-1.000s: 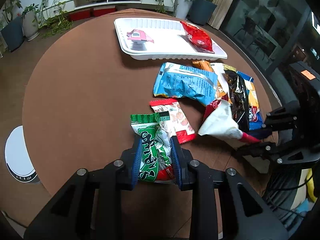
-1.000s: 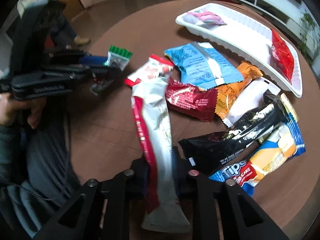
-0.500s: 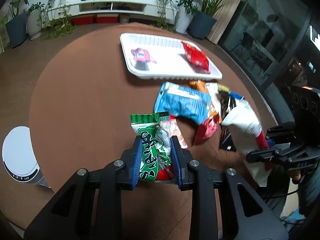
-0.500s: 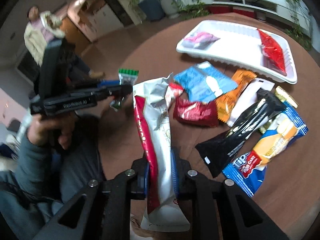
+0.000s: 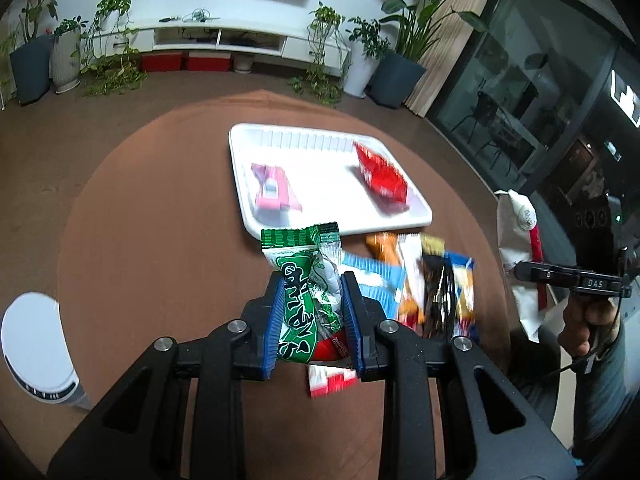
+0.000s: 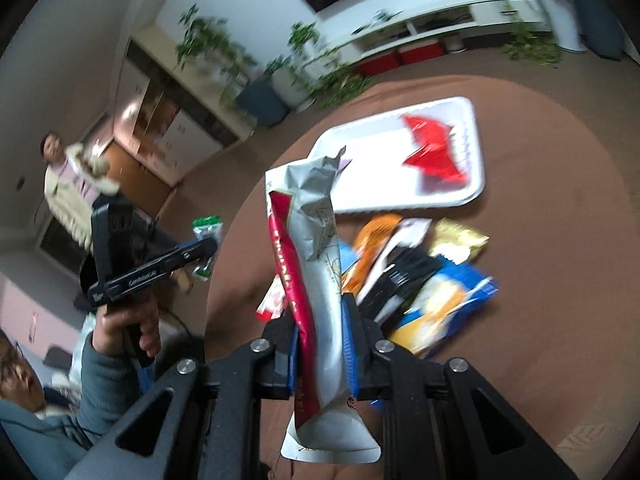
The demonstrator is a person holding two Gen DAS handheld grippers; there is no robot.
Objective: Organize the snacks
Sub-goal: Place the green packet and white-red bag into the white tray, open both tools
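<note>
Left claw [image 5: 312,312] and right claw [image 6: 323,348] each clamp one packet; two packets lie in tray [image 5: 320,140].

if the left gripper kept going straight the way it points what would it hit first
Probably the white tray. The left gripper, jaws shut on the green snack packet, points over the brown table at the tray's near rim. Height is unclear, so it might pass above it.
</note>
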